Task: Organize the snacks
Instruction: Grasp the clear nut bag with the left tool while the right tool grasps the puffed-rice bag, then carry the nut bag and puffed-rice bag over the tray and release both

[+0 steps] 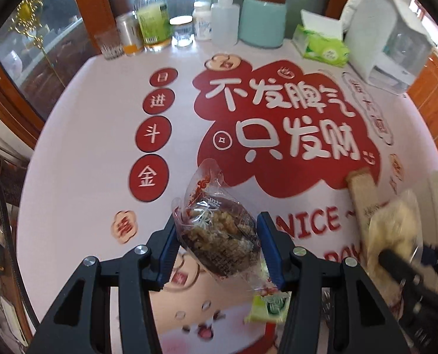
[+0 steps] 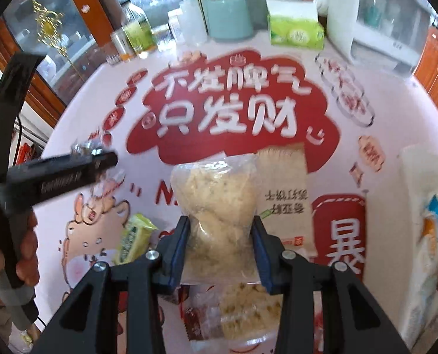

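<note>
Snacks in clear wrappers are in both grips at once: the left hand-held gripper [image 1: 217, 237] is clenched on a dark brown nut-cake packet [image 1: 219, 233], its blue pads pressing the packet's two sides, while the right hand-held gripper [image 2: 220, 250] is clenched on a pale crumbly cake packet [image 2: 219, 203] in the same way. Each packet stands up between the pads with its loose wrapper end free, a hold that probably keeps the brittle contents from being crushed while each is carried clear of the counter [image 1: 80, 159]. Both appear lifted above the printed red-and-white cover, so my reading is that two items have been picked and await sorting. On the counter below, a tan sachet [image 2: 286, 194] lies just right of the pale packet, a small green-yellow sweet [image 2: 133, 236] lies to its near left, and more wrapped cakes [image 2: 236, 312] sit near the right gripper's base. A white bag [image 2: 425, 236] stands at the right edge, perhaps the destination, though I cannot tell. Bottles, a teal canister [image 1: 261, 22] and a tissue box [image 1: 322, 44] line the far side, well apart from the work.
</note>
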The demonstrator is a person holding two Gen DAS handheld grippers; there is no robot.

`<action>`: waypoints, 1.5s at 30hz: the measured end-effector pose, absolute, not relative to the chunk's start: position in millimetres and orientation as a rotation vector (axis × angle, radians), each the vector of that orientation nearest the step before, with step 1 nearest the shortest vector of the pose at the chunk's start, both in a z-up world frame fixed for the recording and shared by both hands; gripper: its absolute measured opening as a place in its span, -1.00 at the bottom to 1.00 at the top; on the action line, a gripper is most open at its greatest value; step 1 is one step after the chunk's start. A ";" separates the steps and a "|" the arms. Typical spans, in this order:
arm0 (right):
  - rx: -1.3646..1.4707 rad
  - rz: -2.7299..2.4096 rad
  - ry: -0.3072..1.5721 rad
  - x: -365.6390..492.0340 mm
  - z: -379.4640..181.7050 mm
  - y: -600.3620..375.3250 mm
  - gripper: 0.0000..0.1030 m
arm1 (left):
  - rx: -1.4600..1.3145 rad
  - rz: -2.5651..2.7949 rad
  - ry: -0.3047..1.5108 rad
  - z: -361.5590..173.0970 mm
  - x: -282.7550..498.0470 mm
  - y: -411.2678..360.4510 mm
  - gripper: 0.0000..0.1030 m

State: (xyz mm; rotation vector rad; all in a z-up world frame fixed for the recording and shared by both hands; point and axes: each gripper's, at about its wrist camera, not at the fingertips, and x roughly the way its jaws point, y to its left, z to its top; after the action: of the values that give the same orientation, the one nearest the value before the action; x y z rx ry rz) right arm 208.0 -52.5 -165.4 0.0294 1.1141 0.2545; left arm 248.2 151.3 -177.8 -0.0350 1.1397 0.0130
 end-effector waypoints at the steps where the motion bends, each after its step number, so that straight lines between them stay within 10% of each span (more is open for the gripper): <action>1: 0.029 0.253 1.101 205.4 -159.0 -53.8 -0.20 | -0.035 0.007 1.126 -168.2 240.9 151.0 -0.03; 23: 0.128 0.106 0.847 59.3 -43.7 -159.5 -0.20 | 0.152 -0.344 0.945 -65.3 120.6 -20.7 -0.03; 45: 0.279 -0.048 0.924 42.8 -87.3 -314.5 -0.19 | 0.373 -0.391 1.000 -102.3 115.7 -205.7 0.00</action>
State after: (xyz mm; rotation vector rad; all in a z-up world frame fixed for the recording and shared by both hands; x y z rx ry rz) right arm 42.8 -314.5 -87.3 0.2793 0.9239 -0.0479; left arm 115.7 -205.7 -102.3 0.3735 0.9998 -0.3910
